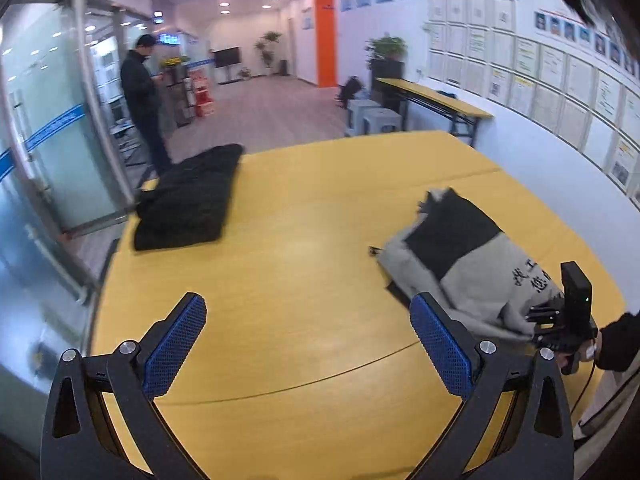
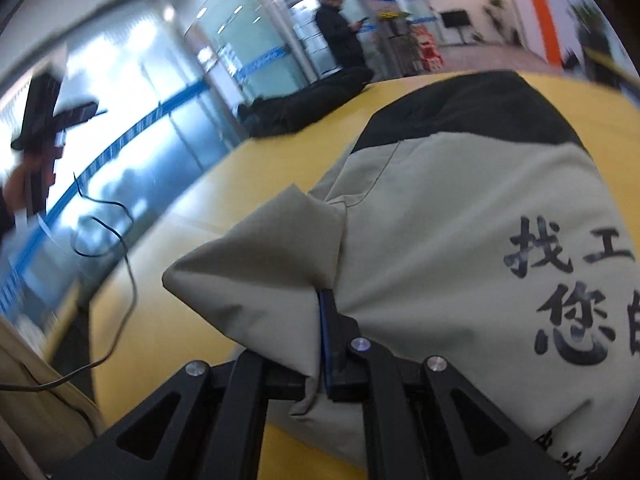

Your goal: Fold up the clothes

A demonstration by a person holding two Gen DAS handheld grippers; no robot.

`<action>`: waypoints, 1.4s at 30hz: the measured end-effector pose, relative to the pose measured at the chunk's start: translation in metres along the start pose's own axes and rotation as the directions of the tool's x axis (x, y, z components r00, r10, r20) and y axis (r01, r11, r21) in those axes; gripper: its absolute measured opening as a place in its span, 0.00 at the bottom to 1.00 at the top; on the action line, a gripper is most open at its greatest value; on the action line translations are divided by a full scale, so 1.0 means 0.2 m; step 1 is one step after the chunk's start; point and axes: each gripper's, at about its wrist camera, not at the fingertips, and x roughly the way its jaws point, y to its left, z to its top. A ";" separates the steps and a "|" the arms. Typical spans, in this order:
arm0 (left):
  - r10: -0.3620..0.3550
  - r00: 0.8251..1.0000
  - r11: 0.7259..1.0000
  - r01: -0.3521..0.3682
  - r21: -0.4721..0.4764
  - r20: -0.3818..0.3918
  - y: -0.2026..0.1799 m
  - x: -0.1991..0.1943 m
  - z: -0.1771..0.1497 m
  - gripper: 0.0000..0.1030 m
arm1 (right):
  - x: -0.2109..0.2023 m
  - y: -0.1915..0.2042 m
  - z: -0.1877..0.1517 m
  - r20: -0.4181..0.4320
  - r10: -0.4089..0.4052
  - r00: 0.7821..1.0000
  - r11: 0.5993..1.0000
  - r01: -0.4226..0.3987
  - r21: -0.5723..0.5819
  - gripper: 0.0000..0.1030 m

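A beige and black jacket [image 1: 468, 256] with dark printed characters lies bunched on the right of the yellow table [image 1: 304, 264]. It fills the right wrist view [image 2: 460, 208]. My right gripper [image 2: 322, 320] is shut on a beige fold at the jacket's near edge; it also shows in the left wrist view [image 1: 560, 316] at the jacket's near end. My left gripper [image 1: 308, 336] is open and empty above bare tabletop, left of the jacket. It appears at the far left of the right wrist view [image 2: 44, 120], blurred.
A folded black garment [image 1: 188, 204] lies at the table's far left corner, also in the right wrist view [image 2: 308, 104]. A man in dark clothes [image 1: 144, 96] stands beyond it by glass doors. A narrow table [image 1: 436, 100] and stools [image 1: 374, 118] stand along the right wall.
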 end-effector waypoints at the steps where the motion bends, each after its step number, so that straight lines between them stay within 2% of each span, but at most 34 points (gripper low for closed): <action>1: -0.033 0.999 0.999 0.033 0.029 -0.013 0.02 0.20 0.05 1.00 | 0.02 0.04 -0.02 -0.020 -0.025 0.999 0.998 0.024 -0.057 0.06; 3: -0.103 0.994 0.986 0.108 0.124 -0.048 -0.15 0.39 0.07 1.00 | 0.07 0.11 -0.05 -0.045 -0.068 0.997 0.987 0.061 -0.148 0.07; 5: -0.182 0.982 0.955 0.190 0.227 -0.056 -0.33 0.64 0.14 1.00 | 0.12 0.17 -0.07 -0.060 -0.105 0.993 0.970 0.090 -0.224 0.09; 7: -0.273 0.959 0.916 0.282 0.286 -0.073 -0.55 0.79 0.22 1.00 | 0.17 0.22 -0.09 -0.070 -0.134 0.989 0.955 0.110 -0.276 0.12; 9: -0.355 0.928 0.866 0.371 0.336 -0.113 -0.75 0.98 0.31 1.00 | 0.20 0.26 -0.10 -0.071 -0.156 0.985 0.944 0.128 -0.305 0.15; 11: -0.394 0.901 0.827 0.433 0.359 -0.180 -0.91 1.20 0.31 1.00 | 0.22 0.23 -0.14 -0.064 -0.178 0.982 0.932 0.147 -0.330 0.17; 14: -0.379 0.872 0.784 0.480 0.393 -0.311 -1.06 1.50 0.16 1.00 | 0.22 0.23 -0.16 -0.048 -0.198 0.979 0.923 0.170 -0.347 0.19; 15: -0.370 0.866 0.770 0.488 0.410 -0.336 -1.10 1.56 0.11 1.00 | 0.22 0.25 -0.16 -0.043 -0.207 0.977 0.920 0.180 -0.348 0.20; 17: -0.411 0.849 0.758 0.520 0.394 -0.331 -1.10 1.59 0.06 1.00 | 0.22 0.27 -0.16 -0.034 -0.224 0.974 0.916 0.198 -0.349 0.24; 19: -0.425 0.849 0.755 0.524 0.394 -0.315 -1.09 1.59 0.03 1.00 | 0.16 0.29 -0.17 -0.027 -0.221 0.975 0.924 0.200 -0.325 0.31; 20: -0.422 0.854 0.750 0.518 0.411 -0.305 -1.09 1.57 0.01 1.00 | 0.10 0.30 -0.17 -0.005 -0.227 0.974 0.924 0.214 -0.316 0.38; 21: -0.418 0.858 0.745 0.512 0.427 -0.300 -1.09 1.55 0.00 1.00 | 0.03 0.30 -0.19 0.032 -0.254 0.967 0.918 0.251 -0.306 0.48; 23: -0.419 0.859 0.736 0.510 0.445 -0.294 -1.09 1.52 -0.02 1.00 | -0.15 0.26 -0.23 0.122 -0.334 0.935 0.895 0.355 -0.269 0.64; 24: -0.424 0.858 0.731 0.514 0.448 -0.292 -1.09 1.51 -0.03 1.00 | -0.22 0.24 -0.25 0.152 -0.375 0.915 0.877 0.403 -0.263 0.65; 28: -0.433 0.858 0.729 0.513 0.453 -0.277 -1.09 1.45 -0.05 1.00 | -0.31 0.19 -0.34 0.150 -0.424 0.893 0.798 0.447 -0.406 0.62; 30: -0.430 0.863 0.733 0.505 0.457 -0.265 -1.10 1.43 -0.07 1.00 | -0.32 0.19 -0.36 0.147 -0.402 0.904 0.779 0.422 -0.464 0.63; 32: -0.431 0.864 0.735 0.504 0.454 -0.261 -1.11 1.39 -0.09 1.00 | -0.40 0.16 -0.38 0.151 -0.370 0.917 0.800 0.397 -0.449 0.63; 33: -0.433 0.863 0.735 0.506 0.452 -0.261 -1.10 1.37 -0.09 1.00 | -0.45 0.15 -0.40 0.171 -0.378 0.910 0.797 0.414 -0.440 0.63; 35: -0.436 0.861 0.735 0.509 0.448 -0.264 -1.12 1.41 -0.11 1.00 | -0.56 0.13 -0.42 0.209 -0.432 0.877 0.784 0.480 -0.395 0.63; 37: -0.438 0.859 0.735 0.512 0.445 -0.265 -1.13 1.44 -0.12 1.00 | -0.61 0.09 -0.41 0.215 -0.484 0.848 0.775 0.529 -0.346 0.68; 39: -0.438 0.859 0.735 0.513 0.443 -0.266 -1.14 1.44 -0.14 1.00 | -0.55 0.04 -0.44 0.166 -0.524 0.836 0.749 0.544 -0.378 0.70; 42: -0.435 0.860 0.737 0.511 0.443 -0.268 -1.13 1.42 -0.17 1.00 | -0.36 0.05 -0.45 0.147 -0.526 0.838 0.710 0.527 -0.467 0.70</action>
